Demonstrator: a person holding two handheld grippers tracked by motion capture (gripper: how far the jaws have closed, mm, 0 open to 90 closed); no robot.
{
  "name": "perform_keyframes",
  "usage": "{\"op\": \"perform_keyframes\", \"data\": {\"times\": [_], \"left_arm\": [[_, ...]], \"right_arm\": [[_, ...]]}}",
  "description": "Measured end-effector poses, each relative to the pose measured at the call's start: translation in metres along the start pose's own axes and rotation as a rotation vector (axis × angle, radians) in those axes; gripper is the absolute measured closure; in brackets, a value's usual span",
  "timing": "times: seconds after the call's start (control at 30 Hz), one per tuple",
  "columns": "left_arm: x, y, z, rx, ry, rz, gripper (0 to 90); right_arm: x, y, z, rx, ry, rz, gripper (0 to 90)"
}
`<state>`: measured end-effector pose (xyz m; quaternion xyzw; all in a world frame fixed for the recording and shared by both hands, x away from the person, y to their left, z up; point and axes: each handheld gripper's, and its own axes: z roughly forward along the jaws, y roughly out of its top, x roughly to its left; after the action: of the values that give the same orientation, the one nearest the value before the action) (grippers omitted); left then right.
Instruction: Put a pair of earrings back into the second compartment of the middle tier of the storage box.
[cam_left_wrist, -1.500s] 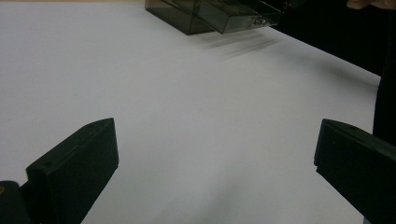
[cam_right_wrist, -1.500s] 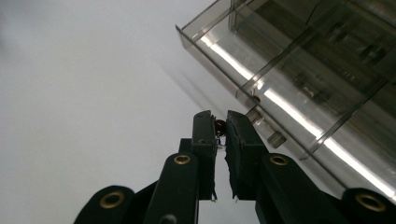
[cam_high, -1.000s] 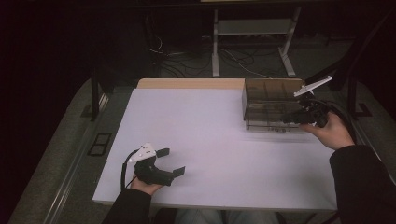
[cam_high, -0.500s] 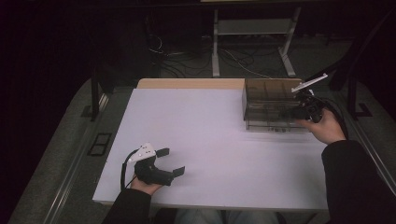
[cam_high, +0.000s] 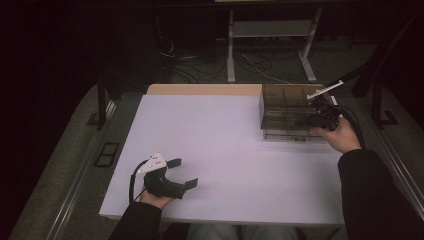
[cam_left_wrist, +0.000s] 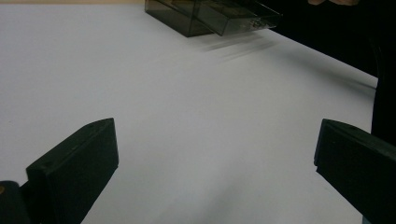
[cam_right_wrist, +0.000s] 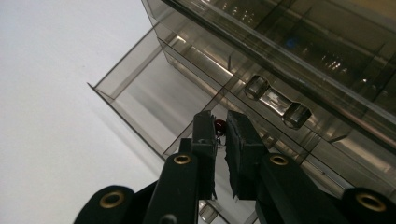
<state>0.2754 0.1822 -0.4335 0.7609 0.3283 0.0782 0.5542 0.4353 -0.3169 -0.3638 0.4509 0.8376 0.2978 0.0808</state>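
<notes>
A smoky clear drawer box (cam_high: 285, 107) stands at the back right of the white table (cam_high: 225, 135). My right gripper (cam_high: 309, 119) is held against its front right side. In the right gripper view the jaws (cam_right_wrist: 221, 123) are almost together, with a small red object (cam_right_wrist: 220, 126) pinched between their tips over the box (cam_right_wrist: 299, 51). One drawer (cam_right_wrist: 149, 93) is pulled out and looks bare inside. A clear handle (cam_right_wrist: 276, 101) shows on the drawer above. My left gripper (cam_high: 183, 173) rests open near the front left edge, its jaws (cam_left_wrist: 215, 168) wide apart over bare table.
The box (cam_left_wrist: 210, 14) shows far off in the left gripper view, beside a dark sleeve (cam_left_wrist: 327, 42). A tan strip (cam_high: 205, 90) borders the table's far edge. On the floor beyond are a metal stand (cam_high: 270, 30) and cables (cam_high: 175, 55).
My right gripper has moved a little farther back and in against the box's front. The left gripper has stayed where it was.
</notes>
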Motion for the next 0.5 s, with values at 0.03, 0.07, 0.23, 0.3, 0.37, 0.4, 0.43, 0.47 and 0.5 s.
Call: {"op": "perform_keyframes", "data": {"times": [0.03, 0.07, 0.23, 0.3, 0.37, 0.4, 0.43, 0.47, 0.5], "left_arm": [[0.000, 0.000, 0.000, 0.000, 0.000, 0.000, 0.0], [0.000, 0.000, 0.000, 0.001, 0.000, 0.001, 0.0], [0.000, 0.000, 0.000, 0.003, 0.001, 0.001, 0.0], [0.000, 0.000, 0.000, 0.002, 0.001, 0.000, 0.0], [0.000, 0.000, 0.000, 0.001, 0.001, -0.001, 0.0], [0.000, 0.000, 0.000, 0.002, 0.001, -0.001, 0.0], [0.000, 0.000, 0.000, 0.002, 0.000, 0.000, 0.0], [0.000, 0.000, 0.000, 0.002, 0.000, 0.000, 0.0], [0.000, 0.000, 0.000, 0.002, 0.000, 0.000, 0.0]], "right_arm": [[-0.001, -0.001, 0.002, 0.001, 0.001, -0.003, 80.9], [-0.001, -0.001, 0.004, 0.001, 0.000, -0.001, 80.9], [-0.004, -0.005, 0.013, 0.005, -0.001, 0.015, 80.9], [-0.005, -0.007, 0.018, 0.010, -0.001, 0.019, 80.9], [-0.005, -0.008, 0.022, 0.014, 0.000, 0.023, 80.9], [-0.005, -0.008, 0.023, 0.014, -0.001, 0.025, 80.9], [-0.005, -0.008, 0.024, 0.016, -0.001, 0.027, 80.8], [-0.005, -0.009, 0.025, 0.015, 0.001, 0.027, 80.8], [-0.005, -0.008, 0.025, 0.013, 0.000, 0.028, 80.6]]}}
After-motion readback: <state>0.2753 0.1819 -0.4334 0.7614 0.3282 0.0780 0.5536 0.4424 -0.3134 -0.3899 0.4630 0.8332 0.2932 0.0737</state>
